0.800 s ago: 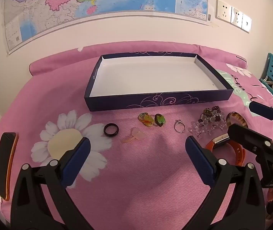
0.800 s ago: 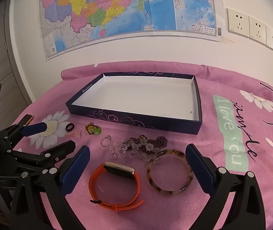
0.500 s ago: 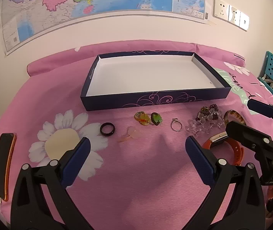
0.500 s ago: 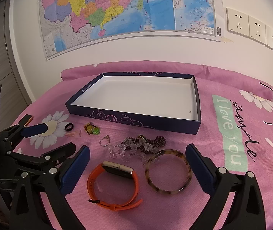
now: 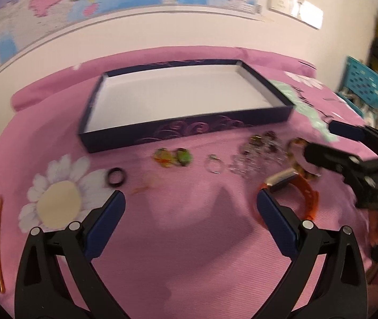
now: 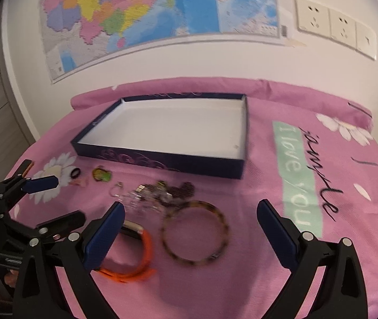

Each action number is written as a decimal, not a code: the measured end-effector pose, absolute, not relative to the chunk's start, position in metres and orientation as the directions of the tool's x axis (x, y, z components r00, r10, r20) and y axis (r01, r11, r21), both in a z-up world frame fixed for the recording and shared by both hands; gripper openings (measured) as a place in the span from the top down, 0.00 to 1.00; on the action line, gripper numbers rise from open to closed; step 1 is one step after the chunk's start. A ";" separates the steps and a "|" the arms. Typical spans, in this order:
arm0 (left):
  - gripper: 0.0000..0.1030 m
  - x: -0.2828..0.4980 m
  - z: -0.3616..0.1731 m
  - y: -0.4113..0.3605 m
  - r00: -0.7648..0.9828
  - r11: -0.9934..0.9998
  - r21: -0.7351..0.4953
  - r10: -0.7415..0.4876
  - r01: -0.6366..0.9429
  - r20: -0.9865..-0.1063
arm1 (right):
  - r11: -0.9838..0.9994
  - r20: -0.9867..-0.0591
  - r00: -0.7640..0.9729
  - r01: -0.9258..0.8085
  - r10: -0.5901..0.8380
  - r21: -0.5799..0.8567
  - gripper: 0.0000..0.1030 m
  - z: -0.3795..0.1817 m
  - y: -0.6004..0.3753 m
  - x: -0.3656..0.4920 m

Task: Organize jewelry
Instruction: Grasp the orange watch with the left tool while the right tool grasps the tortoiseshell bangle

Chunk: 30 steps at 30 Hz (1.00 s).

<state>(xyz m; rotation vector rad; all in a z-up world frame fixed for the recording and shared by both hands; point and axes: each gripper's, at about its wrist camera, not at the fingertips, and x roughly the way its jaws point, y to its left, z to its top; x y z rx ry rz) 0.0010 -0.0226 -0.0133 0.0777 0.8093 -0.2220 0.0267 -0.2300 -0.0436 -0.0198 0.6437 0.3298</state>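
Both grippers, left point(image 5: 190, 207) and right point(image 6: 190, 212), stand wide and empty; you centre the right over the bangle point(image 6: 194, 232), then carry it to the box point(image 6: 159, 159).

I note a pink bedspread point(image 6: 255, 279) printed with white daisies and a mint band of lettering. The box point(image 6: 159, 160) is navy outside with purple swirls, white inside. Bangle point(image 6: 222, 223): tortoiseshell brown. Watch strap point(image 6: 146, 252): orange. Ring point(image 5: 116, 176): black. Gripper pads I see are dark blue.
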 end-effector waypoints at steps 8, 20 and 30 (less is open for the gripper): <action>0.20 0.003 -0.021 -0.047 0.612 0.932 -0.017 -0.252 0.363 -0.750 | 0.952 -0.667 0.692 -0.292 0.276 0.091 0.34 -0.060 -0.247 0.036; 0.69 0.012 -0.028 -0.055 0.499 0.887 -0.129 -0.364 0.444 -0.787 | 0.933 -0.707 0.641 -0.350 0.299 0.076 0.77 -0.067 -0.241 0.055; 0.92 0.018 -0.026 -0.053 0.466 0.872 -0.175 -0.403 0.457 -0.788 | 0.924 -0.696 0.639 -0.371 0.327 0.093 0.95 -0.059 -0.250 0.055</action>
